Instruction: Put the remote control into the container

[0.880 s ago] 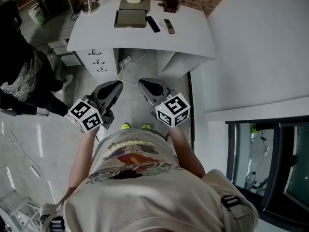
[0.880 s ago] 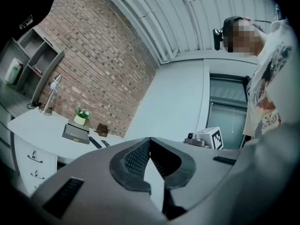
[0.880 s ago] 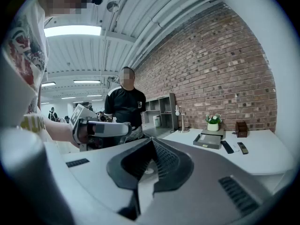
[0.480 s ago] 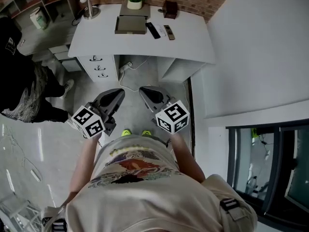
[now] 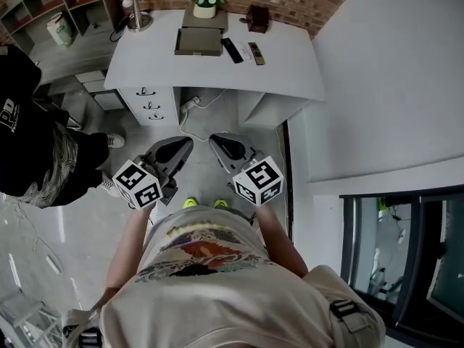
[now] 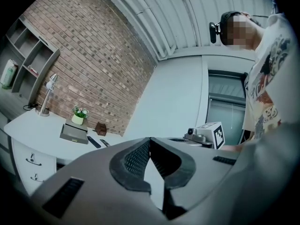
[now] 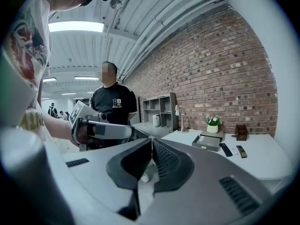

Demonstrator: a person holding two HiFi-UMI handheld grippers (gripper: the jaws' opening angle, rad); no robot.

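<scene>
1. The remote control (image 5: pixel 232 50), black, lies flat on the white worktop (image 5: pixel 290 71), nearer the back edge than the front, right of the middle.
2. A second remote (image 5: pixel 256 53) lies just right of it, apart from it.
3. The container (image 5: pixel 199 41), a grey box, sits just left of the remote control; no contact between them can be made out.
4. A potted plant (image 5: pixel 205 2) stands behind the container at the back edge, a brown box (image 5: pixel 257 18) sits further right along that edge, and a lamp (image 5: pixel 134 9) stands by the back left corner.
5. The left gripper (image 5: pixel 185 145) is held over the floor in front of the worktop, well apart from the remote control; its jaws are closed together, with nothing between them.
6. The right gripper (image 5: pixel 217 139) is held beside it, jaws likewise closed on nothing.
7. A person in black (image 5: pixel 36 143) stands at the left.
</scene>
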